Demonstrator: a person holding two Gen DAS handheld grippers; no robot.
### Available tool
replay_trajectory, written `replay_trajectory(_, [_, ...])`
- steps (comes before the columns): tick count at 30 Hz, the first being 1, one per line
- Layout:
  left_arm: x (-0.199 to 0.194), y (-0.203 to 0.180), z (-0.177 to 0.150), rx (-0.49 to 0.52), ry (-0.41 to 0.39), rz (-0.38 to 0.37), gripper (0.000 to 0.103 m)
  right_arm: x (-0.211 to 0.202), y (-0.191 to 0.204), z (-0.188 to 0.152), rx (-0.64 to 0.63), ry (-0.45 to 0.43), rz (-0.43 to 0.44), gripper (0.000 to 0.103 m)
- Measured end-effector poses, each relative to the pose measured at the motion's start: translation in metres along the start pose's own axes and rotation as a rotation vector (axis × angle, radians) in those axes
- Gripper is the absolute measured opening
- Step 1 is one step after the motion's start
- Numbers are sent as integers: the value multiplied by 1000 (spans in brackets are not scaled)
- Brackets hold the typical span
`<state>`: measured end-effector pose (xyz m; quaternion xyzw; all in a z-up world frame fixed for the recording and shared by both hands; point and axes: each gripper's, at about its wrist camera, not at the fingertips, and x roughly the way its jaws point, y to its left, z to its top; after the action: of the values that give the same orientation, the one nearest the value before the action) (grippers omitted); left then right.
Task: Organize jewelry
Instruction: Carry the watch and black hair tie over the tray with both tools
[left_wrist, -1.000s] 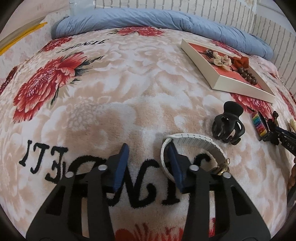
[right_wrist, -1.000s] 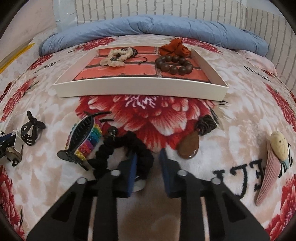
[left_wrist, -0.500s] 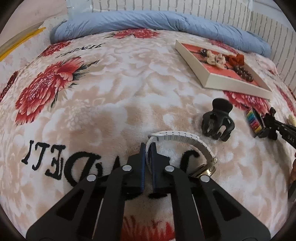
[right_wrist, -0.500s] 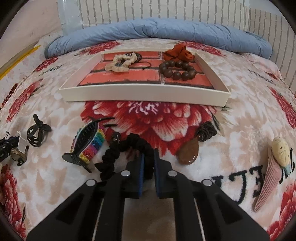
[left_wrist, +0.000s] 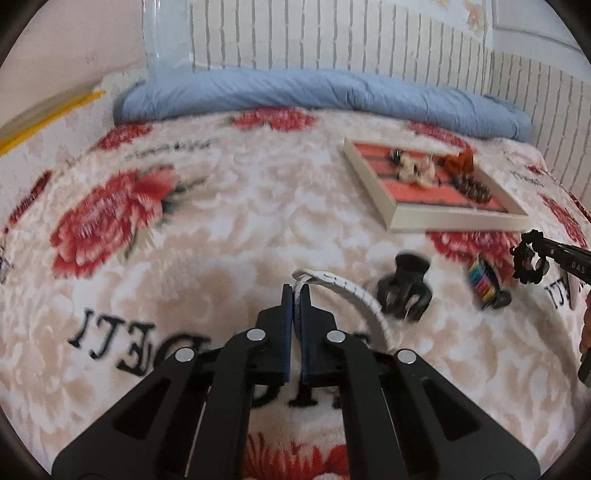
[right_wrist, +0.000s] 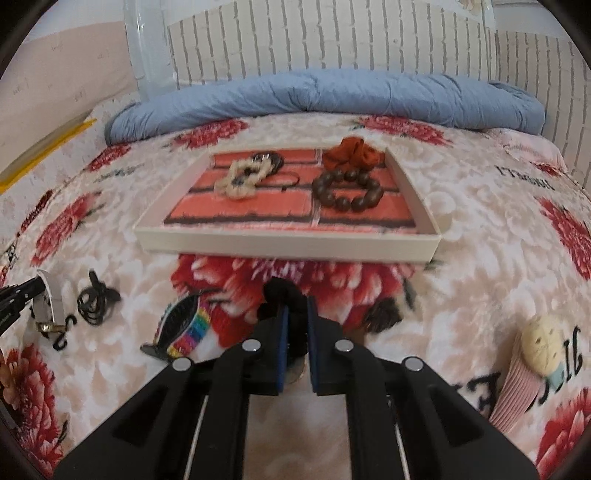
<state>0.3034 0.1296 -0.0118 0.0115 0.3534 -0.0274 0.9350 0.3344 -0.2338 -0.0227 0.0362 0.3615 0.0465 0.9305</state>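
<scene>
The left gripper (left_wrist: 296, 291) is clamped on the white watch strap (left_wrist: 354, 293), which arcs off to its right above the blanket (left_wrist: 221, 229). The right gripper (right_wrist: 295, 306) is clamped on the black scrunchie (right_wrist: 279, 291), bunched at its tips. Just left of the right gripper lies a rainbow hair clip (right_wrist: 186, 326); further left, a black claw clip (right_wrist: 96, 301). To its right sits a cream-and-pink hair clip (right_wrist: 532, 369). Straight beyond its tips stands the tray (right_wrist: 288, 243), holding 1 brown bead bracelet (right_wrist: 347, 190), 1 cream scrunchie (right_wrist: 243, 179) and 1 orange scrunchie (right_wrist: 352, 153).
</scene>
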Motion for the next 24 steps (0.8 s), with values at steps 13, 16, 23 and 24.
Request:
replay_trajectory(13, [-15,-58,100,26,-142,-60,2,-15,-50,76,2,-113,4,9])
replay_trajectory(16, [-7,-80,120,17,-154,-95,2,-10,-58,89,13,-127,13,9])
replay_trajectory(23, [28,-135,157,6,-165,-130,2,19,-69,107,39,-150,40,9])
replay_trajectory(24, [35,-141,161,-4,-155,-137,2,25,-70,108,41,-149,42,9])
